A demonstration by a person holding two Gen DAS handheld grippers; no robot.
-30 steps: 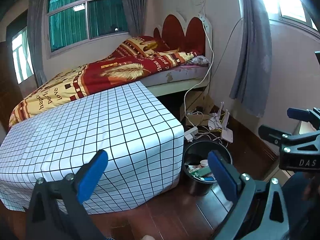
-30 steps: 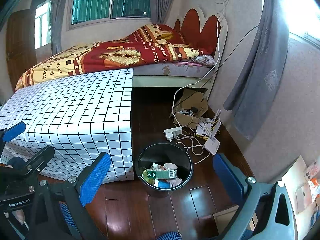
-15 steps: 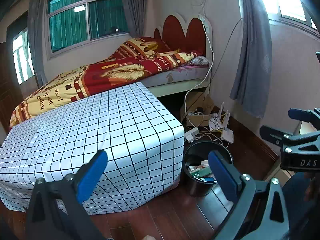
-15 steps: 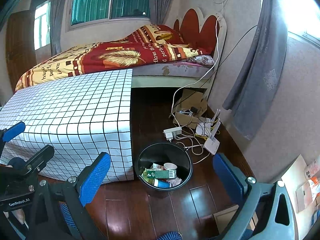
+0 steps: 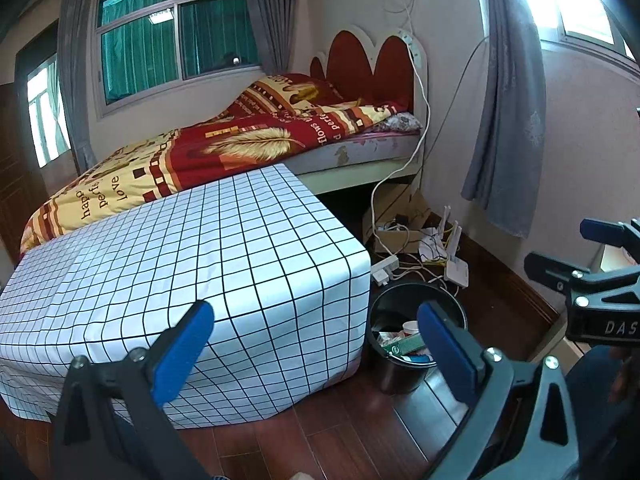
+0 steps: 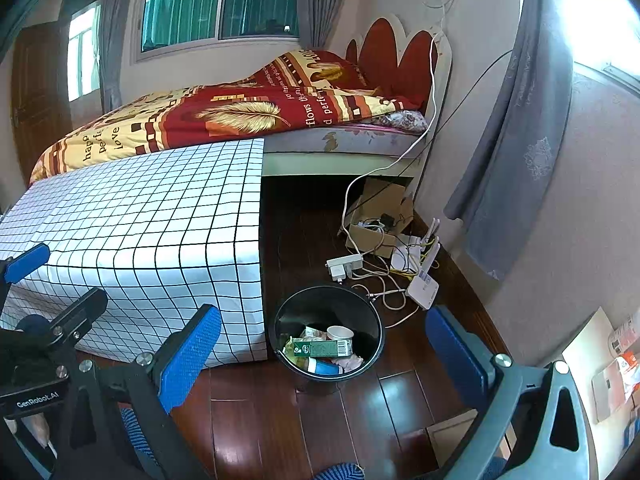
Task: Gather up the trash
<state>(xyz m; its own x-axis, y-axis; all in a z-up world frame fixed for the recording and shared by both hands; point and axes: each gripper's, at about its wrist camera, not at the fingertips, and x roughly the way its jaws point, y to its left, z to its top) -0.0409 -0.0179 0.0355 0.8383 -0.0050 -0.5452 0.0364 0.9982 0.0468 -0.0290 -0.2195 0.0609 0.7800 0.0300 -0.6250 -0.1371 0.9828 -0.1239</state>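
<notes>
Left wrist view first: the left gripper (image 5: 312, 340) is hanging spread wide with nothing between its blue pads, pointing over the corner of the checked surface (image 5: 200, 264), whose top is showing no litter. Just beside that corner, on the wooden floor (image 5: 340, 440), the black bin (image 5: 400, 372) is standing upright with the trash (image 5: 400, 344) already down inside it. Compared with 1 second ago, almost nothing is shifting here; the frame is only drifting a touch, so the left hand is idling rather than reaching.

Over to the right wrist view: the right gripper (image 6: 322, 354) is also splayed and carrying nothing, hovering above the bin (image 6: 372, 320). Inside, a green carton (image 6: 320, 348), a paper cup (image 6: 340, 334) and what is possibly a blue-capped bottle (image 6: 322, 368) are lying together, though the pile is too jumbled to be sure. Same stillness as 0.5 seconds back. With both grippers unloaded and the surface bare, the collecting is looking essentially finished. The cables and router (image 6: 422, 290) by the wall are sitting apart from the bin.
</notes>
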